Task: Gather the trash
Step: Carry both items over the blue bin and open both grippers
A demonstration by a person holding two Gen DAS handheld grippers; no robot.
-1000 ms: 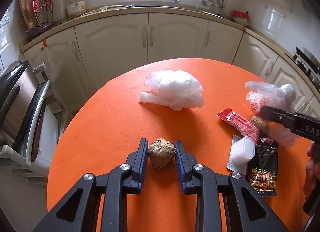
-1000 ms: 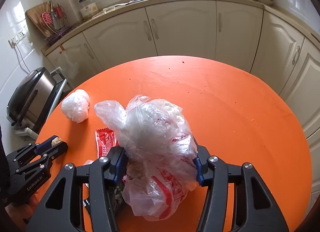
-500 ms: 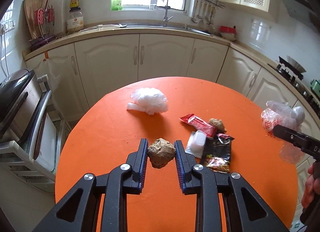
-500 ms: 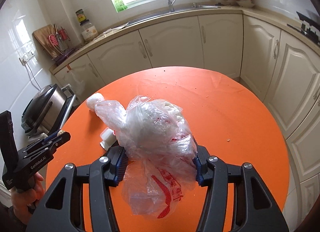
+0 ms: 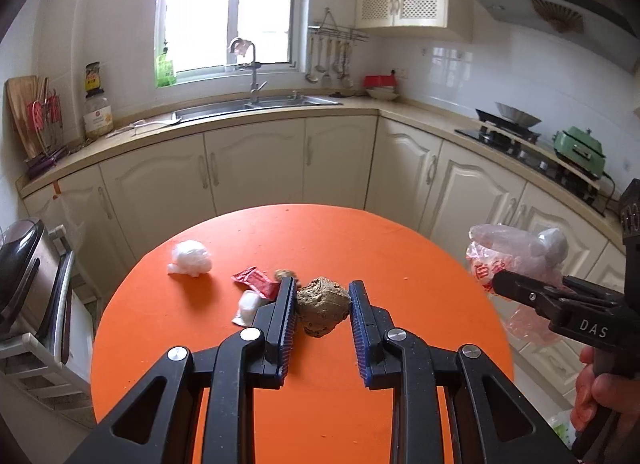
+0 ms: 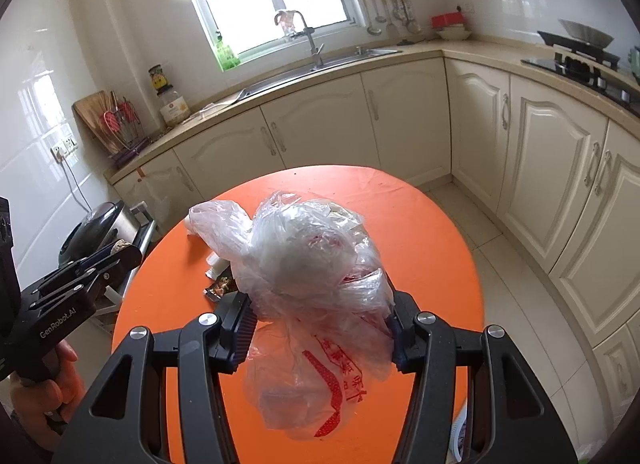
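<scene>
Well—orange table (image 5: 420, 264) edge—floor (image 6: 492, 248) beyond.

Both grippers are built of black plastic arms studded with round silver screws. The left gripper (image 5: 323, 304) is fitted with ribbed blue pads (image 5: 289, 328). White lettering is printed on the right gripper (image 6: 318, 314).

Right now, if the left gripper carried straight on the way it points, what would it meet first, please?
Probably the orange table: the left gripper, shut on a brown lump, aims down at bare tabletop past the red wrapper. Depth is uncertain.
</scene>
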